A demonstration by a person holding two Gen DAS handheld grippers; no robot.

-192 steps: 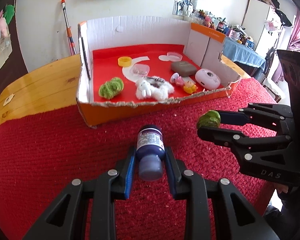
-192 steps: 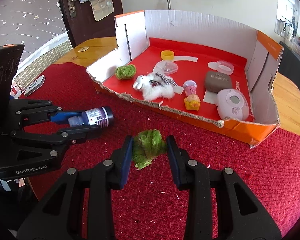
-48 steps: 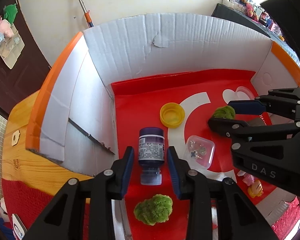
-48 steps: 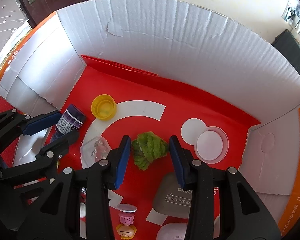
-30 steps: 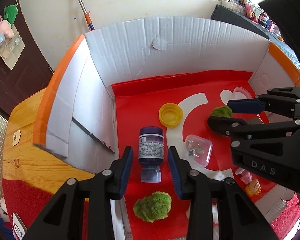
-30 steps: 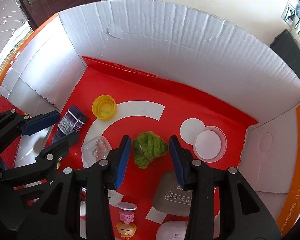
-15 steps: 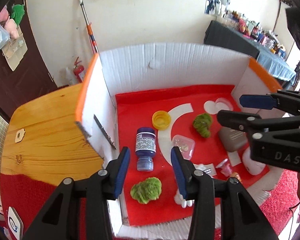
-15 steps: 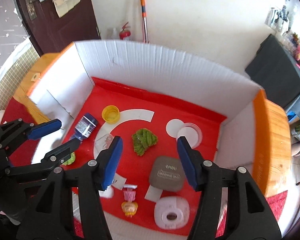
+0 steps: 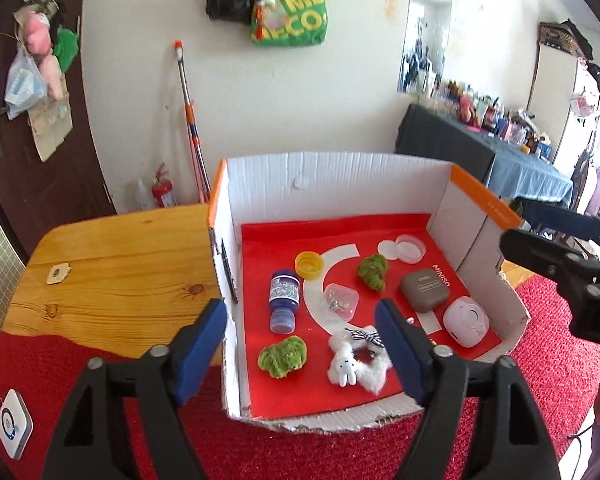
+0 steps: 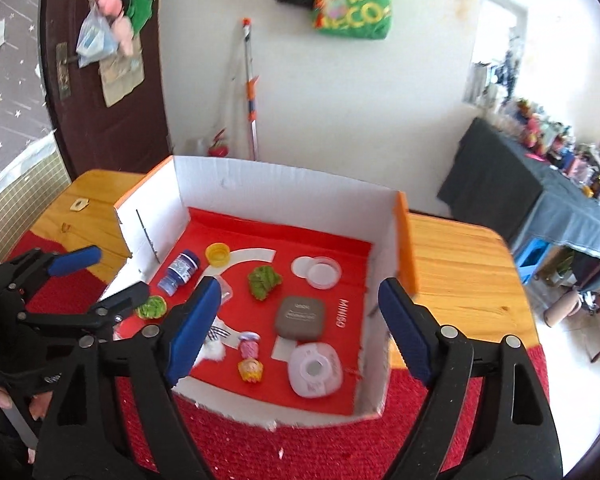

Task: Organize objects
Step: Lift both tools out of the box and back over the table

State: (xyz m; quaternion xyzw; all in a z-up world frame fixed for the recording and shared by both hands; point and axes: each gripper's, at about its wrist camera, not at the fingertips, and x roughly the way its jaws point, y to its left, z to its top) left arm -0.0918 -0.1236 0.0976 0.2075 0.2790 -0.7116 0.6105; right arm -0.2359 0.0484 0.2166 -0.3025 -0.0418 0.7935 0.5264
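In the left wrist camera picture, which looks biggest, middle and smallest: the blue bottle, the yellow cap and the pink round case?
Largest to smallest, as they look:
1. pink round case
2. blue bottle
3. yellow cap
The case and bottle look close in size, and the case lies slightly nearer the camera, so their order is unsure. The cap is clearly smallest.

A wooden table point(image 9: 112, 276) carries a red cloth point(image 9: 300, 456); the cardboard box point(image 9: 324, 176) sits on both, a white gadget point(image 9: 14, 424) on the cloth left of the box
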